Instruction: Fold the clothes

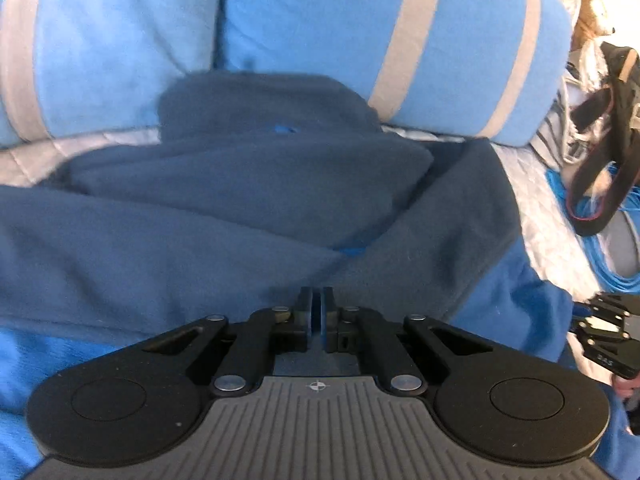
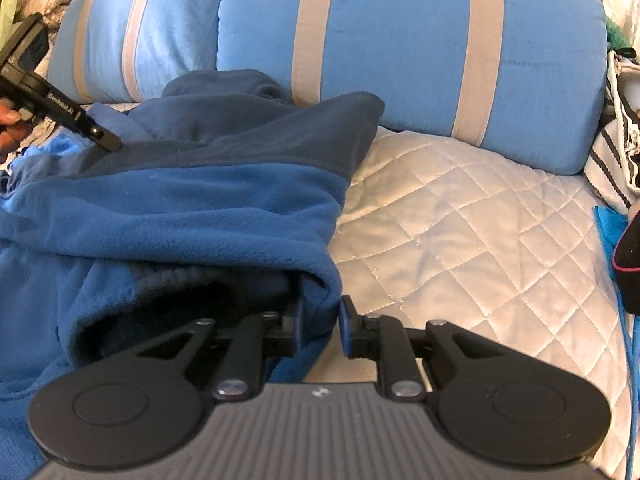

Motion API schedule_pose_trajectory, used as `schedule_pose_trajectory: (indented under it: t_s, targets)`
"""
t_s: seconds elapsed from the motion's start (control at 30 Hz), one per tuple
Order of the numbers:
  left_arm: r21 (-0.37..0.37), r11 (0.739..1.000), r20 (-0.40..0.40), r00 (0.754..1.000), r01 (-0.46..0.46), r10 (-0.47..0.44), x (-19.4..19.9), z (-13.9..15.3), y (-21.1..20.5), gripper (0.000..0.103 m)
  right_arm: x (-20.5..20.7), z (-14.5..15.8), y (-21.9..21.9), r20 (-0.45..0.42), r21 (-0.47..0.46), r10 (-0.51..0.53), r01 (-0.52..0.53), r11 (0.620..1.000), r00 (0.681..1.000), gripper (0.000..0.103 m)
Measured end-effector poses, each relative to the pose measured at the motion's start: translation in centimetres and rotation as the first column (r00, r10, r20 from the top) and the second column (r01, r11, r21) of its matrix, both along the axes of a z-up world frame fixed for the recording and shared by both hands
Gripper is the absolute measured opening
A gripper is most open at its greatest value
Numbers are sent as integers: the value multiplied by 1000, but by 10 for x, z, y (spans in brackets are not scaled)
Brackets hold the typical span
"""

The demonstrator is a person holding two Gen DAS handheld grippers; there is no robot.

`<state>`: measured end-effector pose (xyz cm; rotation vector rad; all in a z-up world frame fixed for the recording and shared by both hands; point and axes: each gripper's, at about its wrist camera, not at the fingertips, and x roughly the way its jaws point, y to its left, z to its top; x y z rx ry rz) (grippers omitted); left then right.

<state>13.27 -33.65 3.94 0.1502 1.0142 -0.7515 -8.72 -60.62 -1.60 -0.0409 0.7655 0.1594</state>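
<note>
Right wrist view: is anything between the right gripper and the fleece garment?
Nothing visible. The right gripper already has a fold of the blue fleece garment pinched between its fingers, at the garment's edge beside the bare white quilt.

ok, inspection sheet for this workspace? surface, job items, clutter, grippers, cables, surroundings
surface: white quilted bedspread, bare to the right of the garment.
job's things: blue fleece, two-tone, crumpled, partly folded.
clutter: striped bag at the right edge; black strap.
grippers: left gripper shut, low over the fleece, grip unclear; right gripper shut on the fleece edge.
cables: blue cable coiled beside the bed.
surroundings: two blue pillows with grey stripes behind the fleece.
</note>
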Motion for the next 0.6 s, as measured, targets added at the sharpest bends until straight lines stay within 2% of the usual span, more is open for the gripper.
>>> schedule_pose_trajectory:
  t_s: [0.13, 0.2, 0.27, 0.33, 0.4, 0.47, 0.57, 0.6]
  targets:
    - [59, 998, 54, 999, -13, 9, -4, 3, 2, 4, -1, 0, 1, 0, -12, 4, -4, 1000, 1000, 19]
    - [81, 997, 43, 999, 5, -9, -8, 4, -1, 7, -1, 1, 1, -4, -17, 8, -8, 1000, 1000, 20]
    - [90, 996, 27, 999, 17, -19, -10, 6, -3, 8, 0, 1, 2, -7, -23, 11, -11, 1000, 1000, 26]
    - [85, 996, 37, 999, 10, -13, -13, 12, -6, 16, -2, 6, 5, -2, -43, 18, -18, 999, 1000, 35]
    - [73, 997, 44, 999, -11, 8, -18, 22, 1, 46, -6, 13, 7, 11, -57, 19, -18, 998, 1000, 42]
    - [55, 998, 60, 998, -27, 24, -23, 32, 13, 59, -10, 21, 9, 29, -62, 21, -19, 998, 999, 53]
    - [55, 997, 90, 995, -48, 42, -32, 46, 38, 65, -14, 33, 11, 71, -55, 23, -19, 998, 997, 68]
    - [60, 997, 96, 994, -55, 49, -34, 48, 47, 66, -14, 37, 11, 87, -46, 19, -15, 999, 996, 69]
